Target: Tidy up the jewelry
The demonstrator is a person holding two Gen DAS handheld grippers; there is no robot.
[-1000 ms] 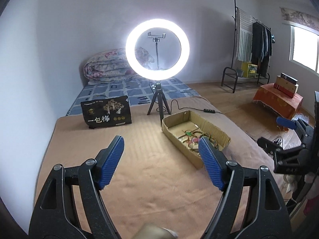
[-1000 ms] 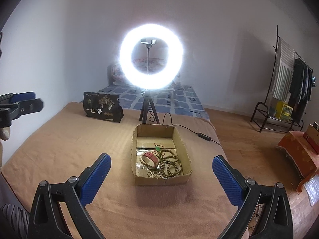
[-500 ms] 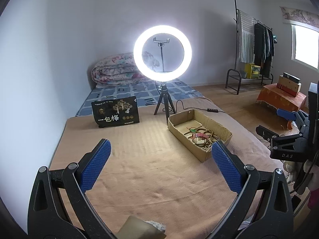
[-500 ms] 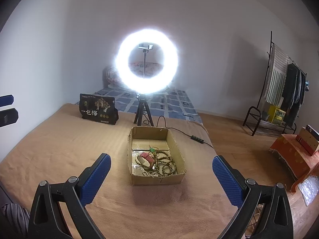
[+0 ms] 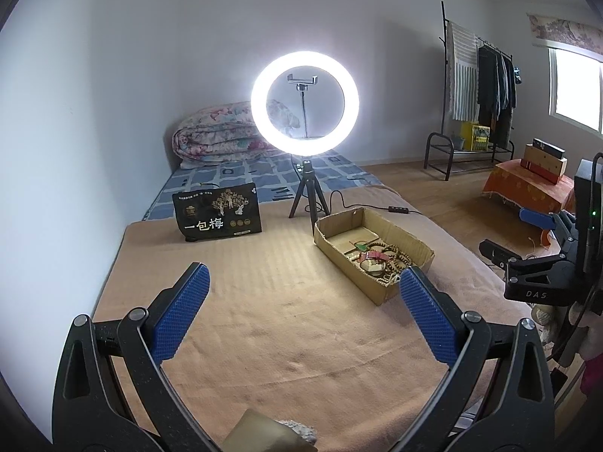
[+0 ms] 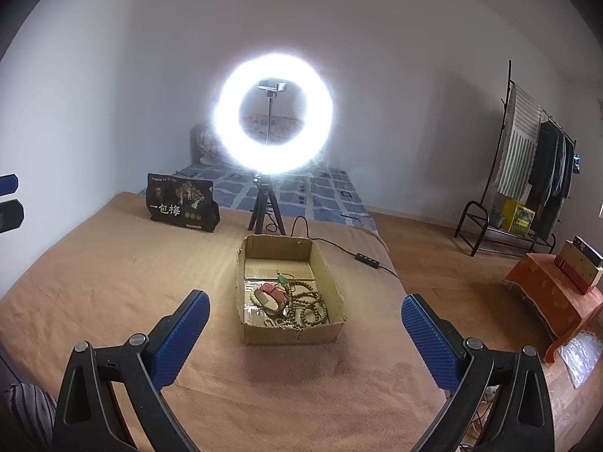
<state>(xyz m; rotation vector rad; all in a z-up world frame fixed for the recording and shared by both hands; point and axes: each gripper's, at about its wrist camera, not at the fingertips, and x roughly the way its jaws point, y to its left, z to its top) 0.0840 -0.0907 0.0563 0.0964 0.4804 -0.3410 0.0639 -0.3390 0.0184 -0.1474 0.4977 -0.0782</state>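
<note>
Jewelry (image 6: 292, 299) in cardboard box (image 6: 290, 333) ahead, btwn right gripper's (image 6: 301, 329) released jaws; left gripper (image 5: 301, 314) released too.

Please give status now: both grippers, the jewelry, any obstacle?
Left hand-held gripper open, empty. Right hand-held gripper open, empty. Beads and red bracelet in cardboard box. Nothing in the way.

The supporting surface is a bed covered with a tan blanket (image 6: 113, 282). Lying directly on it: an open cardboard box (image 6: 331, 290) near the centre, a black printed bag (image 6: 181, 207) standing at the far edge, and the tripod (image 6: 265, 211) of a ring light between and behind them. A blue patterned mattress (image 6: 324, 196) adjoins the far edge. The tripod's cable (image 6: 331, 248) trails off the right side.
</note>
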